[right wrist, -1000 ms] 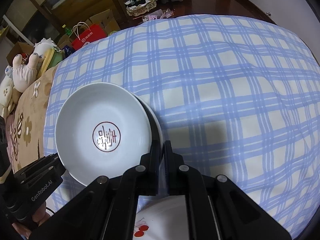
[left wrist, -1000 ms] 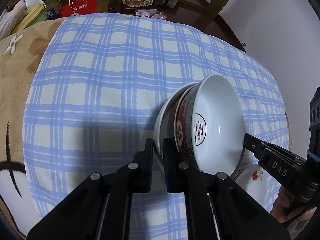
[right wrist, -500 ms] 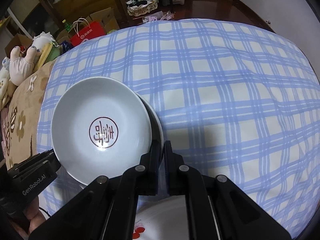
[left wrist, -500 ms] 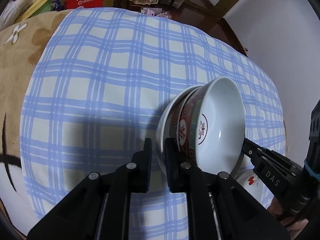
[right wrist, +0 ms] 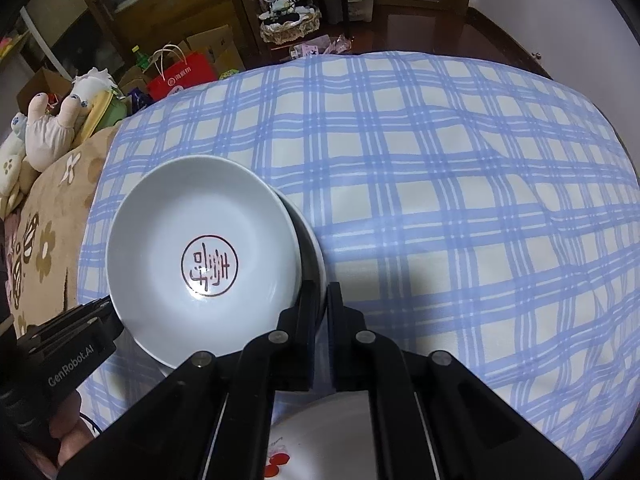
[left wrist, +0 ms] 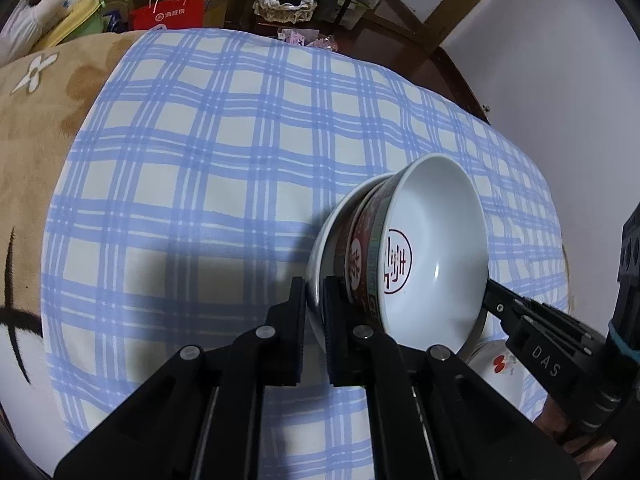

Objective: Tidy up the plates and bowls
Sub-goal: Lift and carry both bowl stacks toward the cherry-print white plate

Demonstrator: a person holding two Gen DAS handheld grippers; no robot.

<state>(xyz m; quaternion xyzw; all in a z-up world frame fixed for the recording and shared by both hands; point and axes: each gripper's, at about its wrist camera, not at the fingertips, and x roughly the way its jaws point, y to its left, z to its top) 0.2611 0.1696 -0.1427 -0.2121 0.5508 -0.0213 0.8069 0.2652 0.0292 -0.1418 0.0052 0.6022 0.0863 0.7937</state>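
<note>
Left gripper (left wrist: 315, 308): jaws clenched on the rim of the plain white outer dish (left wrist: 320, 256). Right gripper (right wrist: 320, 312): jaws pinch the same rim from the opposite side. Nested inside sits the white bowl with red-patterned outside and red seal mark (left wrist: 432, 256). The stack is held tilted above the blue-checked cloth (left wrist: 200, 184), clear of it. Risk: the inner bowl is ungripped and may slide out if tilt grows. A white plate with red print (right wrist: 320, 436) lies below; a drop could chip it.
</note>
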